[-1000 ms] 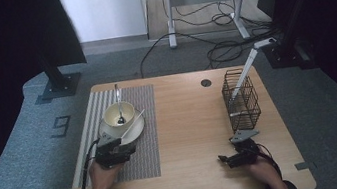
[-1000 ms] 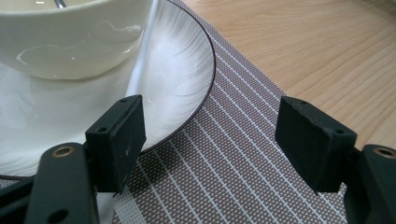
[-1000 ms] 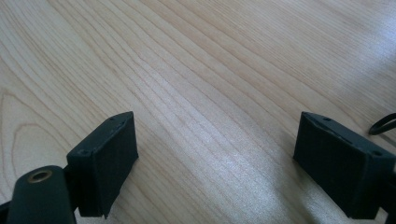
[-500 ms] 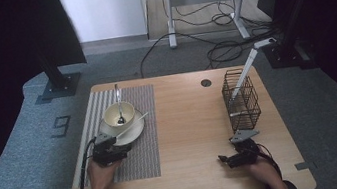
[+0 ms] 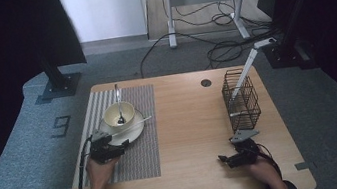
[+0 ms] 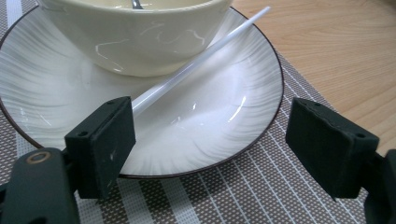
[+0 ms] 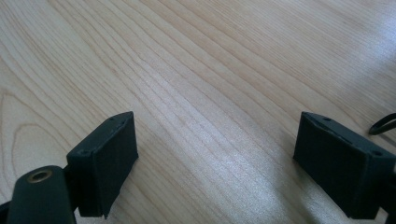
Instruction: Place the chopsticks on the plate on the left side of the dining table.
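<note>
Your left gripper [image 5: 109,149] sits at the near edge of the plate [image 6: 219,126], and its jaws have just been opening; they now stand spread wide with nothing pinched, the plate's near rim lying in the gap between them. The plate is white, glossy, with faint brushed streaks across it and a thin dark line round its rim. It rests on the striped, woven placemat [image 5: 139,149] at the left side of the wooden table [image 5: 198,135].

On the plate stands a cream bowl [image 6: 135,37], smooth and shiny, with pale marbled marks on its wall. In the high view a metal spoon [image 5: 119,107] stands in the bowl, its handle leaning over the far rim. A thin white stick [image 6: 201,60] lies slanted on the plate, touching the foot of the bowl; its near end runs down beside your left jaw, and its far end reaches past the plate's rim toward the bare wood.

Your right gripper [image 5: 229,158] rests low over the bare tabletop near the front edge, jaws spread apart, holding nothing. A black wire basket [image 5: 241,101] stands beyond it on the right side of the table, well apart from the plate.
</note>
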Motion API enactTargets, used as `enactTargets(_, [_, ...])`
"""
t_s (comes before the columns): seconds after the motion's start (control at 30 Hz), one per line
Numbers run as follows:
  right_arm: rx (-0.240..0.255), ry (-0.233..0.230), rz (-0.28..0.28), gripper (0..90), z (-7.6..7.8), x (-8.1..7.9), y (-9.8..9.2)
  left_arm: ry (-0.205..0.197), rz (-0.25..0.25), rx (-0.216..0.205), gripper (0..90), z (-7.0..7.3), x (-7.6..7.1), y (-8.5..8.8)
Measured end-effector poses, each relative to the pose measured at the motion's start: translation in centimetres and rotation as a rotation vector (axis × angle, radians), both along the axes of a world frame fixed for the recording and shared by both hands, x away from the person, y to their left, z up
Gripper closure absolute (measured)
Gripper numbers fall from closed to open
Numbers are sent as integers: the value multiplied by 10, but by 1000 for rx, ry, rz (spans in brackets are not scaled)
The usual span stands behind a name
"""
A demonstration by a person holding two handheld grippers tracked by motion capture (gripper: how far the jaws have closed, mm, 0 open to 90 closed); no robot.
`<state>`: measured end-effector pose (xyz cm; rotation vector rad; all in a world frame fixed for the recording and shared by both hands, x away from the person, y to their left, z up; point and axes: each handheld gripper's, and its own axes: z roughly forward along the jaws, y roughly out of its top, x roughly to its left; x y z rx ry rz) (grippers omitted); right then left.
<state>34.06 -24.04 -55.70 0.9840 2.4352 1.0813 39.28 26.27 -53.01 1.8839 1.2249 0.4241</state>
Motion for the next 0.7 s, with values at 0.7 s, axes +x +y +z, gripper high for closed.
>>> enactTargets(0.7, [0,0,0,126,0,0,0,-1,13,58,43,-5,9,1])
